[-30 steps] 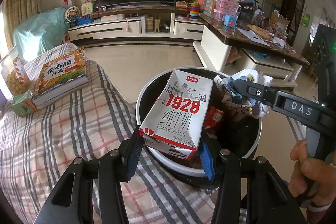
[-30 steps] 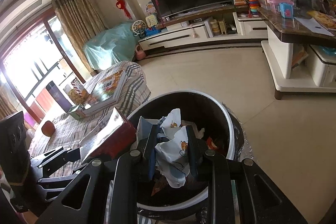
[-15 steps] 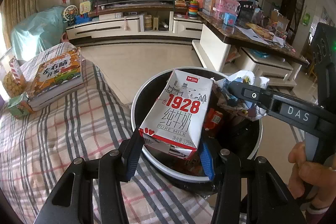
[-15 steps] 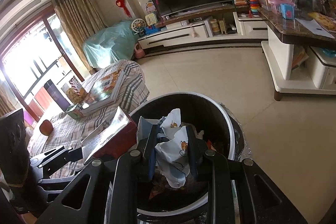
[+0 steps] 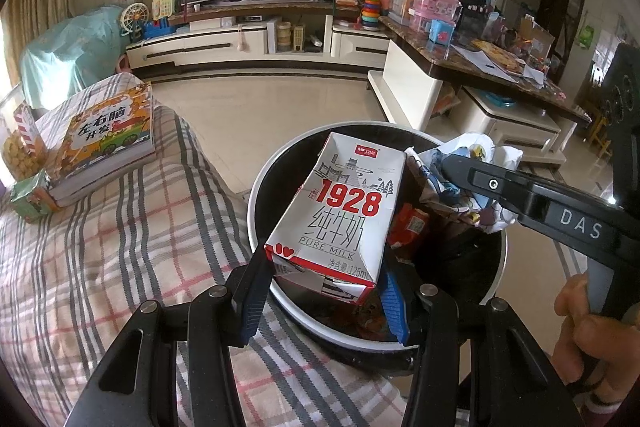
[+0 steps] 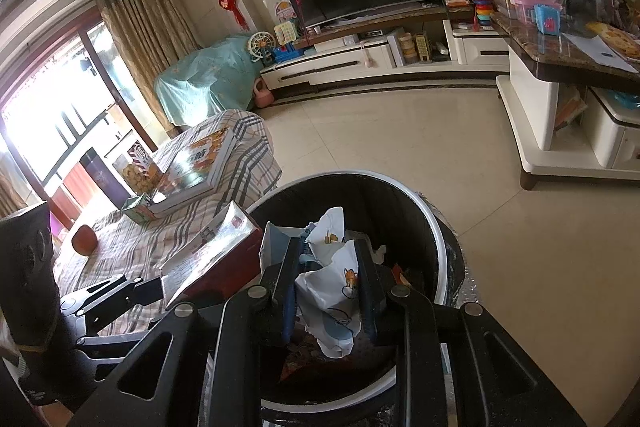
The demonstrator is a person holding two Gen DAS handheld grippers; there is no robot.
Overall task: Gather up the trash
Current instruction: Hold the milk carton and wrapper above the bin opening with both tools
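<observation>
My left gripper [image 5: 320, 291] is shut on a white and red "1928" milk carton [image 5: 344, 211] and holds it over the near rim of a round black trash bin [image 5: 260, 187]. The carton also shows in the right wrist view [image 6: 212, 251]. My right gripper [image 6: 328, 291] is shut on a crumpled white wrapper with cartoon prints [image 6: 332, 291] and holds it above the bin's [image 6: 436, 227] opening. In the left wrist view the right gripper [image 5: 448, 163] reaches in from the right with the wrapper [image 5: 476, 155]. Red packets [image 5: 408, 227] lie inside the bin.
A plaid-covered table [image 5: 100, 247] stands left of the bin, carrying a picture book [image 5: 104, 131], a snack bag [image 5: 20, 147] and a green box [image 5: 30, 195]. A red round object [image 6: 85, 239] lies on it. A marble-topped coffee table [image 5: 480, 75] and the TV stand [image 5: 256, 39] stand beyond.
Both grippers have edged slightly further over the bin, each keeping its hold. The view of the plaid table has shifted a little to the left.
</observation>
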